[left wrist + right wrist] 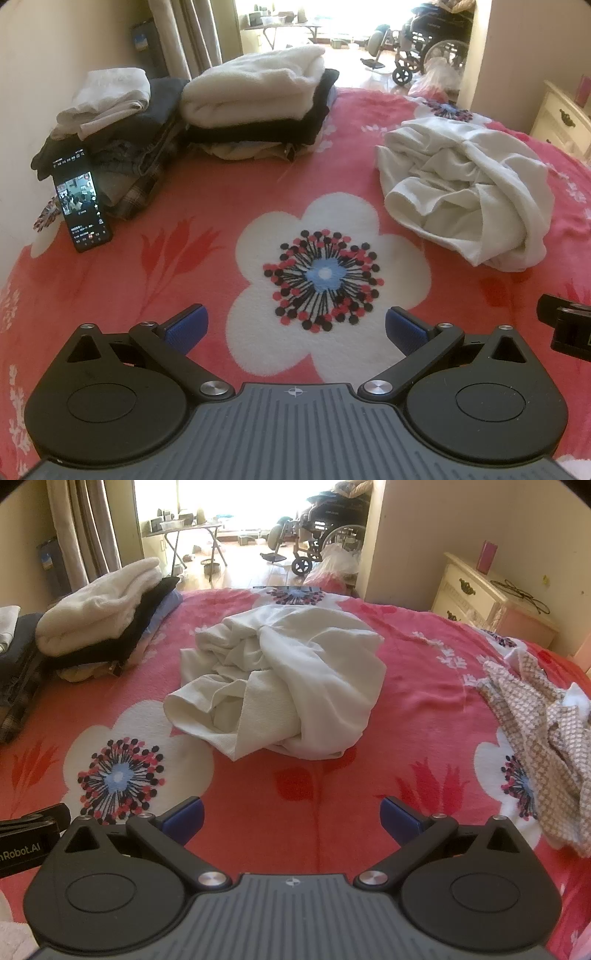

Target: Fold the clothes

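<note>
Two grippers hover with jaws spread wide and empty over the pink flowered fleece blanket [332, 827]: the left gripper [296, 326] and the right gripper [291, 814]. Ahead lies a crumpled white knit garment [295, 679], bunched and twisted. A pinch there may catch several layers and drag it as one lump. A checked beige cloth [546, 746] lies loose to the right, and stacked folded clothes [255, 99] rest far left, near a propped black phone [83, 206] that a swung sleeve could topple.
</note>
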`<action>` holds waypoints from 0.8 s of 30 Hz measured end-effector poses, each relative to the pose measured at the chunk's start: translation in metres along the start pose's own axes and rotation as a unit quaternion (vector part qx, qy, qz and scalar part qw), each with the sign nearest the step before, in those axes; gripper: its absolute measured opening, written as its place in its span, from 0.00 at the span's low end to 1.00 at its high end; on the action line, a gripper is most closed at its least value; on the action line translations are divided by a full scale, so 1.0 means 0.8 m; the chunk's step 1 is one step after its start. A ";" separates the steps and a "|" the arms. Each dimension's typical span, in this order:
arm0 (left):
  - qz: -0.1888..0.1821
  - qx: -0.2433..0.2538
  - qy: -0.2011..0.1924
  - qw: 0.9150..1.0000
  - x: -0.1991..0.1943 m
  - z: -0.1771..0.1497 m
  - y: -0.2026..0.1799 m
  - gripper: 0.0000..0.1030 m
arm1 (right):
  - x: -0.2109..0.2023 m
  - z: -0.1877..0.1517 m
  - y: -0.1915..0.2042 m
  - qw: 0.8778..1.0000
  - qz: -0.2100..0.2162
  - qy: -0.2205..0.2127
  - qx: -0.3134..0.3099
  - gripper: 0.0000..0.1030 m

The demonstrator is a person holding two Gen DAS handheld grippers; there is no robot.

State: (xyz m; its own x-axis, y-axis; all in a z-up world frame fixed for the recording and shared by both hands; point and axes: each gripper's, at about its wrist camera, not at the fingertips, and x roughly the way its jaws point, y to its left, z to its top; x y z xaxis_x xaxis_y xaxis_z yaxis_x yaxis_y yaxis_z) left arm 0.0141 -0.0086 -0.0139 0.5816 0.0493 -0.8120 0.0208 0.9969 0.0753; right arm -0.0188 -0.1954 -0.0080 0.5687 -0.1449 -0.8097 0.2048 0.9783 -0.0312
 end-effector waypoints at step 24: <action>-0.035 0.060 -0.080 0.994 0.100 0.057 -0.052 1.00 | 0.070 0.037 -0.084 0.989 0.029 -0.142 0.021 1.00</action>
State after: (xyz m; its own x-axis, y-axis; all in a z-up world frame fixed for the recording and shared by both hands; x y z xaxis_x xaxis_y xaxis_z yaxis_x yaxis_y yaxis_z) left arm 0.0967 -0.0488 -0.0560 0.6972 -0.0408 -0.7158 0.1581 0.9825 0.0980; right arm 0.0229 -0.2735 -0.0341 0.7803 -0.1297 -0.6118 0.1944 0.9801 0.0402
